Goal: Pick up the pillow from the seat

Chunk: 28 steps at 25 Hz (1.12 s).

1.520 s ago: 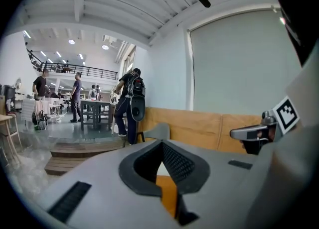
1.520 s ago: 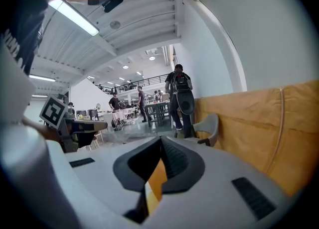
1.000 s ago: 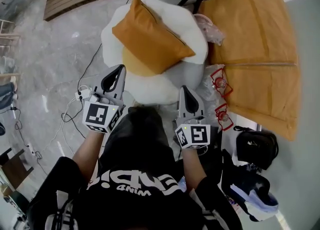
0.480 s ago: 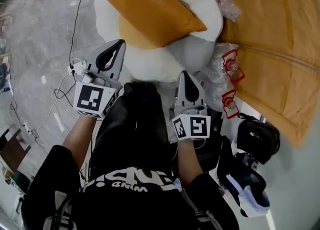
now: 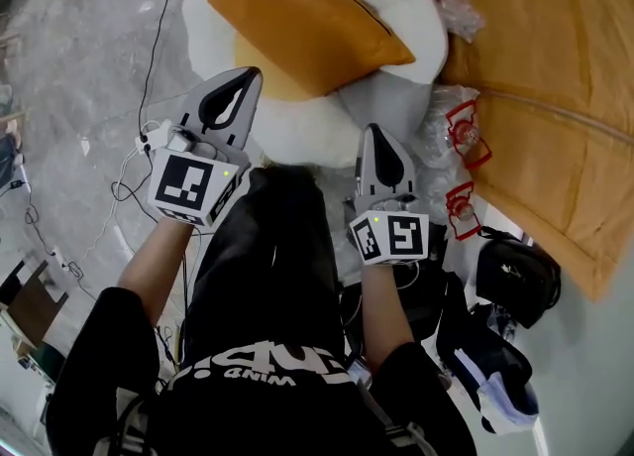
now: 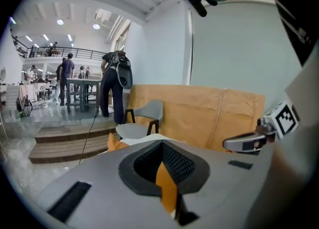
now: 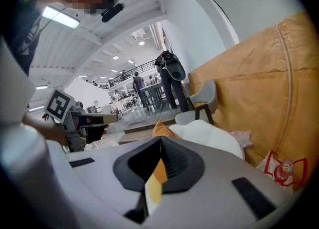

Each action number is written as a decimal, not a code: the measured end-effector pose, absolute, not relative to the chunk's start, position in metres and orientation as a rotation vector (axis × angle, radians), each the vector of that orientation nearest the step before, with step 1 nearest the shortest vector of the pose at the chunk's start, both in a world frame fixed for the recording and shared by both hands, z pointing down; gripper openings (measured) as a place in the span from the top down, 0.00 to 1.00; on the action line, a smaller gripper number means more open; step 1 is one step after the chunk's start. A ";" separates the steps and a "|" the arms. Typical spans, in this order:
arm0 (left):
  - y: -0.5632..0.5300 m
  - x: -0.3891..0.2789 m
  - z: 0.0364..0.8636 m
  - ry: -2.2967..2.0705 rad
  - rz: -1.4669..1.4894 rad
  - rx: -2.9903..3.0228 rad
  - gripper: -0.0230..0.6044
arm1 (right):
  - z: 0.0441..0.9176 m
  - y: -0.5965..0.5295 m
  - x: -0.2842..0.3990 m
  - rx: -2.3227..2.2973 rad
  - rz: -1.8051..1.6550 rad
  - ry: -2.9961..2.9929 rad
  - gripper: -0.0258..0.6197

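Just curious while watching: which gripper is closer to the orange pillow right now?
Left. The left gripper points close to the orange pillow, at its lower-left edge. The right gripper sits farther back, below its right corner. Both are shut.

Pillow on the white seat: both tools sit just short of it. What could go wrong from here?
1. The left tool and right tool are both shut. Unless they open first, they would likely shove the pillow across the white seat rather than grip it.
2. A cable and a power strip lie on the floor beside the left tool, where they could snag or trip.
3. Plastic bags crowd the right tool's side and might catch on it.
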<state>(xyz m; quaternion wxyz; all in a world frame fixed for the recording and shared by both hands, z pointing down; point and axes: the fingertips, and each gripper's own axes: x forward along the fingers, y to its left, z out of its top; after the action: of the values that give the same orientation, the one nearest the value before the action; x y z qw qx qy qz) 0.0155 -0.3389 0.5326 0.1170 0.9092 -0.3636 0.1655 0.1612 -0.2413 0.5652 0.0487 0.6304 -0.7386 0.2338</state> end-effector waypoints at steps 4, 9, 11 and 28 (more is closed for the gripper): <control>-0.375 0.020 0.551 -1.088 0.511 2.674 0.95 | 0.578 -0.267 0.168 1.906 0.705 -2.284 0.93; -0.419 0.025 0.608 -1.032 0.709 2.661 0.95 | 0.620 -0.297 0.192 1.929 0.734 -2.230 0.93; -0.438 0.026 0.632 -1.017 0.778 2.646 0.95 | 0.644 -0.308 0.203 1.933 0.761 -2.185 0.93; -0.586 -0.004 0.760 -1.127 0.743 2.200 0.80 | 0.787 -0.348 0.265 1.945 1.151 -1.927 0.90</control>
<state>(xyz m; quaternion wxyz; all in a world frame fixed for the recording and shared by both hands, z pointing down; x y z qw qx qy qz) -0.0037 -0.5863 0.7604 0.2766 0.8191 -0.4197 0.2767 0.2651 -0.3477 0.7873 0.0858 0.6524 -0.6465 0.3860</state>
